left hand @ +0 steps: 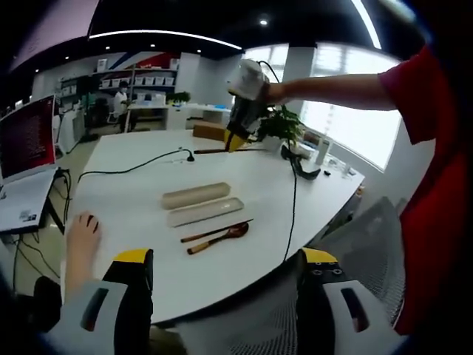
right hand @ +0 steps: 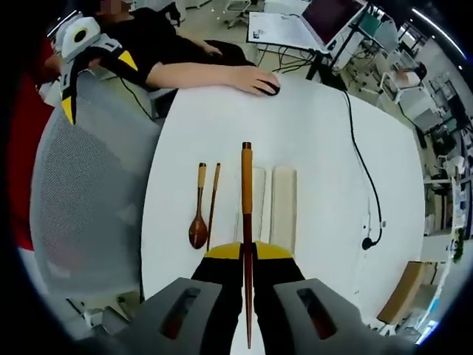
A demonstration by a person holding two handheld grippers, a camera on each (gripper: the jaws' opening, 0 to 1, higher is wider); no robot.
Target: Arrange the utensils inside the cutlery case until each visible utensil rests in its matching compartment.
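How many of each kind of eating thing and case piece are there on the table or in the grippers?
Spoons: 1, the wooden spoon on the table.
Chopsticks: 2, a chopstick on the table beside the spoon, and a chopstick held between the right gripper fingers.
Case pieces: 2, the case half and the other case half, side by side.
Total: 5

Beige case (left hand: 196,195), brown wooden spoon (right hand: 198,219), seemingly white table (right hand: 325,177).

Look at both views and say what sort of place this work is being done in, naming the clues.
Most likely an open-plan office or lab. A large white table carries a laptop at one edge and a trailing black cable, a mesh office chair stands beside it, and more desks and shelves fill the background.
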